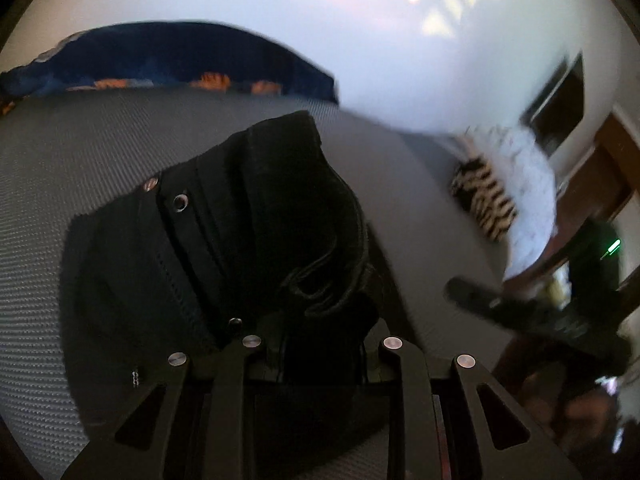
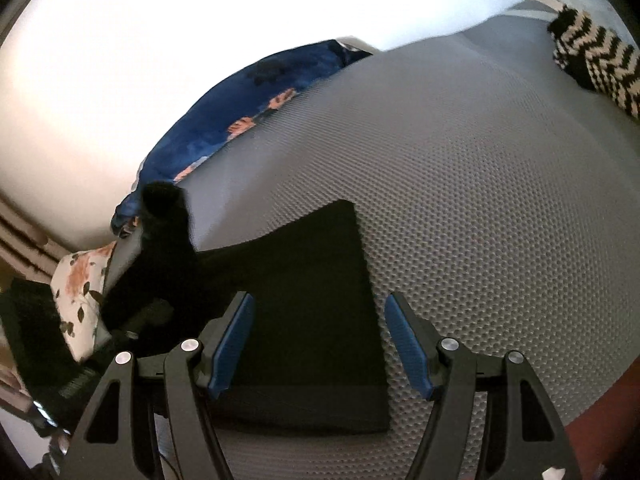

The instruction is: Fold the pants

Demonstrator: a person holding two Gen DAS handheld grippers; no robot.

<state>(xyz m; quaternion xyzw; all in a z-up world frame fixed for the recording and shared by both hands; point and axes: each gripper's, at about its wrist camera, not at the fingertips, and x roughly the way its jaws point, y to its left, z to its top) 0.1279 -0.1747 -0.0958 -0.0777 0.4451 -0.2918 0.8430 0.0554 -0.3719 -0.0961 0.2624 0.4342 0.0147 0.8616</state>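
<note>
The black pants (image 1: 248, 232) lie on a grey textured mattress (image 1: 80, 160). In the left wrist view my left gripper (image 1: 320, 344) is shut on a bunched part of the pants at the waist, where metal snaps and rivets show. The cloth hides its fingertips. In the right wrist view a flat leg of the pants (image 2: 312, 300) lies spread on the mattress (image 2: 480, 200). My right gripper (image 2: 319, 312) is open, its blue pads (image 2: 234, 344) spread over the leg's edge, holding nothing. The right gripper also shows blurred in the left wrist view (image 1: 520, 312).
A blue floral pillow (image 1: 160, 64) lies along the far edge by the white wall. A black-and-white striped cloth (image 2: 592, 64) sits at the mattress corner. A white floral pillow (image 2: 80, 300) lies at the left. Dark wooden furniture (image 1: 600, 168) stands beyond the bed.
</note>
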